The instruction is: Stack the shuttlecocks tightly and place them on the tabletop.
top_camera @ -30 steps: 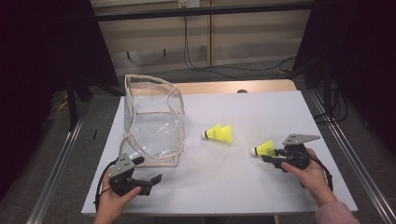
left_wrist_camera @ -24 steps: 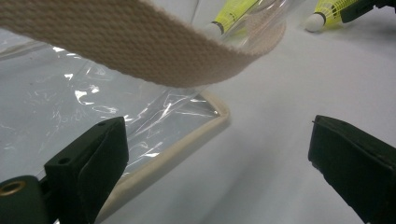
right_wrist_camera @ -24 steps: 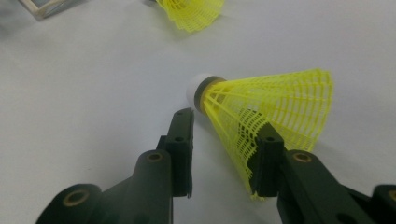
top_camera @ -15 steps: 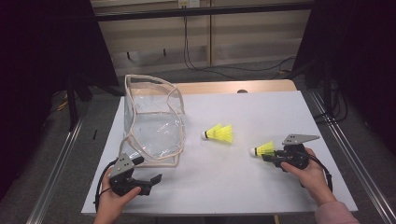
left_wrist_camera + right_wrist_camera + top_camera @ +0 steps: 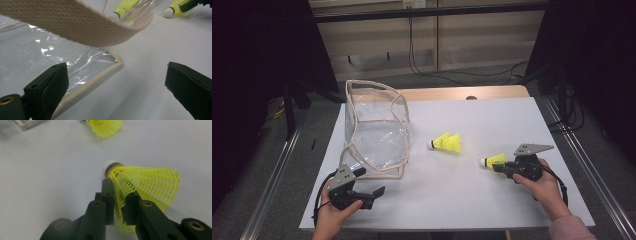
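On the white table (image 5: pixel 492 210), left of middle: clear bag (image 5: pixel 374 132) with beige edging. Just before it, left gripper (image 5: pixel 374 192), jaws wide apart, nothing between. At right, right gripper (image 5: pixel 498 168), jaws just closing, pinching yellow shuttlecock (image 5: pixel 492 160) by its skirt. Between them, second shuttlecock (image 5: pixel 447 143), lying loose.

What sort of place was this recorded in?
Probably a lab recording station: a white-topped table framed by black curtains, with loose cables along the back wall and metal rails on the floor.
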Available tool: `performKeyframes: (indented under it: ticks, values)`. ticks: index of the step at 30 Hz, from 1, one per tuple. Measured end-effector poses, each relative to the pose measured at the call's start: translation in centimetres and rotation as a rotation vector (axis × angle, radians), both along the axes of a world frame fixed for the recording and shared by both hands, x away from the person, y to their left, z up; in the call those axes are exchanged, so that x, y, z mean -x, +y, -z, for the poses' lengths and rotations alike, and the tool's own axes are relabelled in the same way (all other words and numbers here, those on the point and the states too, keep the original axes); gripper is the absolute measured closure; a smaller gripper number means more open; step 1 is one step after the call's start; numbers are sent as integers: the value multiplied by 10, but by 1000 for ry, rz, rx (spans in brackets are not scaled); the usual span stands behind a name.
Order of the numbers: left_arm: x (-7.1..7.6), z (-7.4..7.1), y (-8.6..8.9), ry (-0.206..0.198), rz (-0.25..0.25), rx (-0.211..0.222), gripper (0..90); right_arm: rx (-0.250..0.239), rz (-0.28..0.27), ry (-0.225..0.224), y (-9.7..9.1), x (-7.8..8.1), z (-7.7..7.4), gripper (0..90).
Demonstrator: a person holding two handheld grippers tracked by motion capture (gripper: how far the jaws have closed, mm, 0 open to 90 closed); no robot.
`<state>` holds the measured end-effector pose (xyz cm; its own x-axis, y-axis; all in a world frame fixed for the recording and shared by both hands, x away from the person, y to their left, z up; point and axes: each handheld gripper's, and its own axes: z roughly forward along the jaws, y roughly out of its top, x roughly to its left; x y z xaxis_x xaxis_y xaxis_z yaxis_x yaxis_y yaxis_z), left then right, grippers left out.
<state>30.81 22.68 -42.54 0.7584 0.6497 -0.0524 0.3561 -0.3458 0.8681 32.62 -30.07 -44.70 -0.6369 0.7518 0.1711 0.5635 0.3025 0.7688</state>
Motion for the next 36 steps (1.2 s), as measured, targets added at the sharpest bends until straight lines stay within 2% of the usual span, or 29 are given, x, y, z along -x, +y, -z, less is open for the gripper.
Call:
performKeyframes:
  ticks: [2, 3, 6, 7, 9, 11, 14, 17, 19, 20, 22, 24, 26, 36]
  values:
    - [0, 0, -1, 0, -5, 16, 50, -5, -4, 0, 0, 0, 0, 847]
    - [0, 0, 0, -1, 2, -4, 50, -8, -4, 4, 0, 0, 0, 853]
    - [0, 0, 0, 0, -3, 11, 50, 0, -16, -2, 1, 0, 0, 868]
    - [0, 0, 0, -1, 0, 2, 50, 1, -16, -4, 1, 0, 1, 871]
    - [0, 0, -1, 0, -5, 19, 50, 0, -19, -2, 1, 0, 1, 873]
    - [0, 0, 0, -1, 1, 0, 50, 0, -21, -2, 1, 0, 1, 875]
    - [0, 1, 0, 3, -8, 17, 50, 1, -23, -4, 1, 0, 1, 876]
    - [0, 0, 0, -2, -6, 1, 50, -3, -30, -6, 1, 0, 1, 877]
    - [0, 0, 0, -2, -1, 9, 50, -4, -22, -10, 0, 1, 0, 877]
    - [1, 0, 0, -2, -8, 18, 50, -12, -28, -6, 0, 1, -1, 878]
    - [0, -1, 1, -1, -4, -10, 50, -18, -25, -10, 0, 1, -1, 878]
    - [0, -1, 2, -4, -6, -12, 50, -21, -28, -10, 0, 1, -1, 878]
    - [0, 0, 1, -1, -4, 5, 50, -21, -29, -8, 0, 1, -1, 878]
    - [0, 0, 1, 0, -4, 6, 50, -46, -30, -10, -2, 2, -3, 878]
